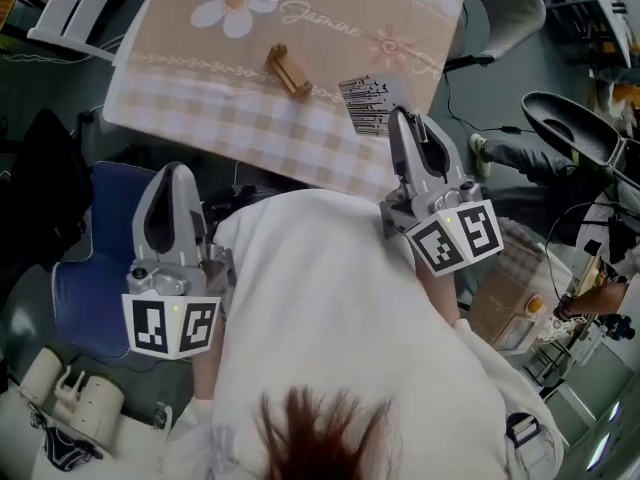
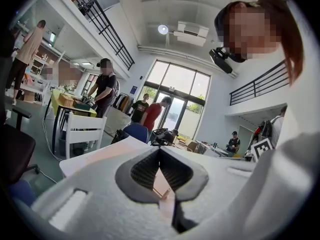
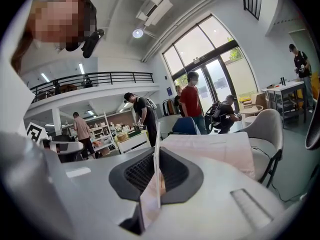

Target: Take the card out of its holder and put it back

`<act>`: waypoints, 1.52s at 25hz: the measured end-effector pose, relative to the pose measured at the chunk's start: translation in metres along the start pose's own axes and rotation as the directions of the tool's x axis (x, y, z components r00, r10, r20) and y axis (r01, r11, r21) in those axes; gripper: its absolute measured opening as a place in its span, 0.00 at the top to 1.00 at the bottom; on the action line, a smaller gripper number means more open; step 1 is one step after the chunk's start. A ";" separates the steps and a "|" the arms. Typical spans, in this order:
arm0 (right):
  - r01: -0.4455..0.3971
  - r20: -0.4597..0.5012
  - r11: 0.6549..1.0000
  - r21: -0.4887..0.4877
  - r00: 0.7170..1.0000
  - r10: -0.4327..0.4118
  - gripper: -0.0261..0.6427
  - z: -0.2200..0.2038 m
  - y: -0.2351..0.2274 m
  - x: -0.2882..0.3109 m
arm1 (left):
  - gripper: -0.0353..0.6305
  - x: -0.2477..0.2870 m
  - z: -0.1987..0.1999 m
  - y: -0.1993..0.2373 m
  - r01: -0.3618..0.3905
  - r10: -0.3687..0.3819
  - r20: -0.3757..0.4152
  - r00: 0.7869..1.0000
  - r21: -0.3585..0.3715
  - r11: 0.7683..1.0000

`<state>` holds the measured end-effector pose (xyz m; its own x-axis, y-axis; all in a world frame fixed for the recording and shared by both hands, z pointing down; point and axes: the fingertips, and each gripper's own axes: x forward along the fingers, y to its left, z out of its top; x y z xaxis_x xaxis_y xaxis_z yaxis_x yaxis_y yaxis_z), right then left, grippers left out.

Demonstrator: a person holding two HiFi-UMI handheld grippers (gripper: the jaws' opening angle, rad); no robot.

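Now grasping card (image 1: 366,103) in right gripper (image 1: 400,120) over table's (image 1: 200,108) near edge, clear of holder (image 1: 288,70); with left gripper (image 1: 172,178) clenched empty, off-table.

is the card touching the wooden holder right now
Apart. The head view shows the card pinched in the right gripper, with a strip of bare tablecloth between it and the wooden holder. The right gripper view confirms the grip.

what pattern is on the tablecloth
The tablecloth has beige-and-white checks and a white daisy; head view shows it best.
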<state>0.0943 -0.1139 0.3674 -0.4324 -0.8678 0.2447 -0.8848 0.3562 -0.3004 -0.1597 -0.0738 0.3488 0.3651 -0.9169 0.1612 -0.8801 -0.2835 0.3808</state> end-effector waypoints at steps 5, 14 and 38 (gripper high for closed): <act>0.011 -0.028 1.000 -0.004 1.000 -0.011 0.94 0.005 0.004 0.026 | 0.95 0.011 0.013 0.012 0.004 -0.004 -0.029 1.000 -0.001 1.000; -0.005 -0.019 1.000 -0.028 1.000 0.005 0.94 0.006 0.005 0.077 | 0.95 0.021 0.013 0.030 -0.005 0.006 -0.054 0.999 0.017 1.000; -0.059 -0.090 0.998 -0.039 0.994 0.055 0.94 -0.030 0.009 0.140 | 0.95 0.035 0.012 0.047 -0.002 0.001 -0.072 0.997 -0.009 1.000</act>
<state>0.0202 -0.2217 0.4264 -0.4944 -0.8122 0.3098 -0.8639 0.4197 -0.2784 -0.1923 -0.1225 0.3611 0.3852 -0.8944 0.2271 -0.8781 -0.2796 0.3884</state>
